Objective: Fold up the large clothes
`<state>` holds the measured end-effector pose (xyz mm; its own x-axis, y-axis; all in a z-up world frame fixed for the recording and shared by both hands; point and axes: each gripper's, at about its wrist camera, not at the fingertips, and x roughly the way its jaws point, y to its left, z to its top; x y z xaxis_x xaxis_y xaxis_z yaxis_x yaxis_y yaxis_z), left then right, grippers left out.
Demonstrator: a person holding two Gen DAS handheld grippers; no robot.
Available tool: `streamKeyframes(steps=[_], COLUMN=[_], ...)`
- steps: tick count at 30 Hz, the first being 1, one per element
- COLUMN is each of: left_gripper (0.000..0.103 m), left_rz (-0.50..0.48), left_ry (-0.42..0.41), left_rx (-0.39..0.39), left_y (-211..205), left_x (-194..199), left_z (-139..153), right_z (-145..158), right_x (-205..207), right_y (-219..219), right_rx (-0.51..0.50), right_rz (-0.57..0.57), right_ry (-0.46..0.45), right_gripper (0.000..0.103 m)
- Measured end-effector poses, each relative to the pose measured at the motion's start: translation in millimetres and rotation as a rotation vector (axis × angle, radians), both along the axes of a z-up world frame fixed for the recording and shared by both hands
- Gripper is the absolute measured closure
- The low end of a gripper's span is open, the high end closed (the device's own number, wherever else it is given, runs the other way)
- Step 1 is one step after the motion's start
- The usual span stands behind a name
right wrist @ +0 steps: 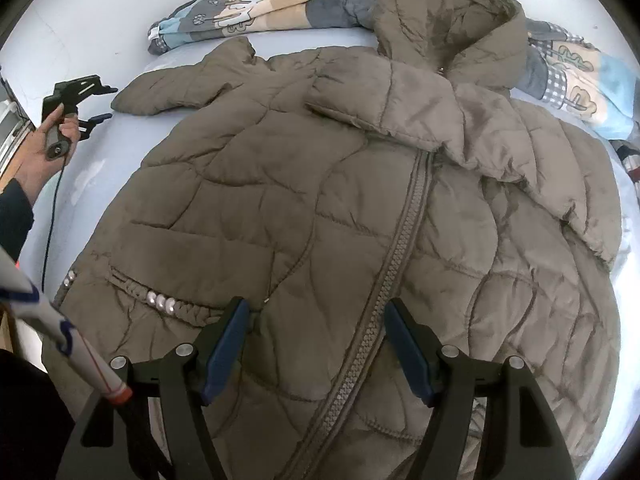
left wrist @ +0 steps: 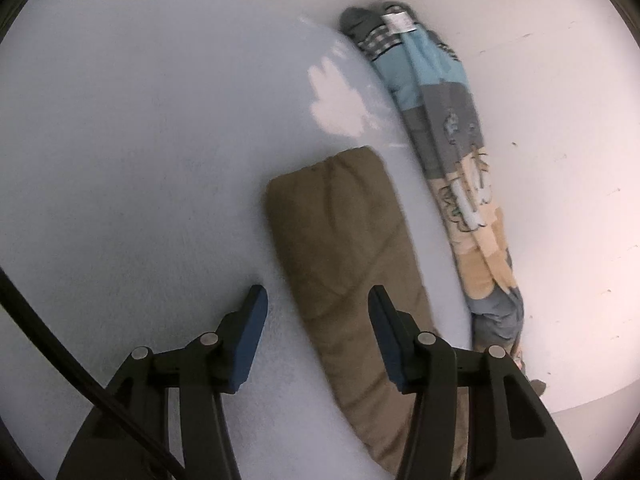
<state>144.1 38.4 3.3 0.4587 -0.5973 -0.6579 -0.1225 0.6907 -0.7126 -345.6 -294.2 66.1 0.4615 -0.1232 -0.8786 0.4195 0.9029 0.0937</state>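
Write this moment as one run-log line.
garment: brown puffer jacket flat, unfolded | left gripper: open, over its sleeve, no grip | right gripper: open above zipper

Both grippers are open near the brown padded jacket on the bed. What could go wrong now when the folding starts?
1. The left gripper is open beside the sleeve; the thick padding may slip from a shallow pinch.
2. The hood lies on the patterned blanket, so a fold might drag the blanket.
3. The right gripper straddles the zipper; its stiff line may resist a clean fold.
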Motion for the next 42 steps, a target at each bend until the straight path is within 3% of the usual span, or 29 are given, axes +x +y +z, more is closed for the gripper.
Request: streamKeyframes(steps=[6,7,8,13,20,24,28,32,38,42], left_gripper=[0.051,0.064,0.085,0.087,0.087,0.087,0.087,0.087,0.086,0.085], left_rz=[0.061,0.070,0.081,0.085,-0.125,-0.303,-0.497,-0.696,-0.937,-1.021], left_ry=[-0.066,-0.079,-0.090,-0.193,-0.385,-0.479,-0.527,-0.530,-0.451,-0.436], left_rx=[-0.068,-0.074,-0.086,-0.049,-0.049,-0.061,-0.057,0.001,0.144,0.324], left_y=[-1,-1,0,-11,-81,-146,-213,-279,-362,-393], left_x=[7,5,3,-16,-63,-120,-185,-256,-348,-383], left_z=[-8,-6,-3,44,147,202,226,212,138,85], right_z=[-1,-1,-2,1,19,37,56,73,87,90], right_x=[-1,-1,-1,-3,-19,-39,-59,-81,-109,-120], right_y=[-5,-5,-6,-7,-32,-57,-79,-99,-123,-135], right_rx=[0.020,0.024,0.026,0.042,0.097,0.148,0.149,0.147,0.132,0.117], right_rz=[-0.008,-0.009,-0.010,-0.025,-0.134,-0.248,-0.351,-0.448,-0.548,-0.580], right_ry=[-0.022,-0.022,-0.024,-0.037,-0.117,-0.194,-0.256,-0.315,-0.359,-0.369], right_gripper=[0.027,0.027,0.027,0.027,0.027,0.027,0.027,0.027,0.027,0.027])
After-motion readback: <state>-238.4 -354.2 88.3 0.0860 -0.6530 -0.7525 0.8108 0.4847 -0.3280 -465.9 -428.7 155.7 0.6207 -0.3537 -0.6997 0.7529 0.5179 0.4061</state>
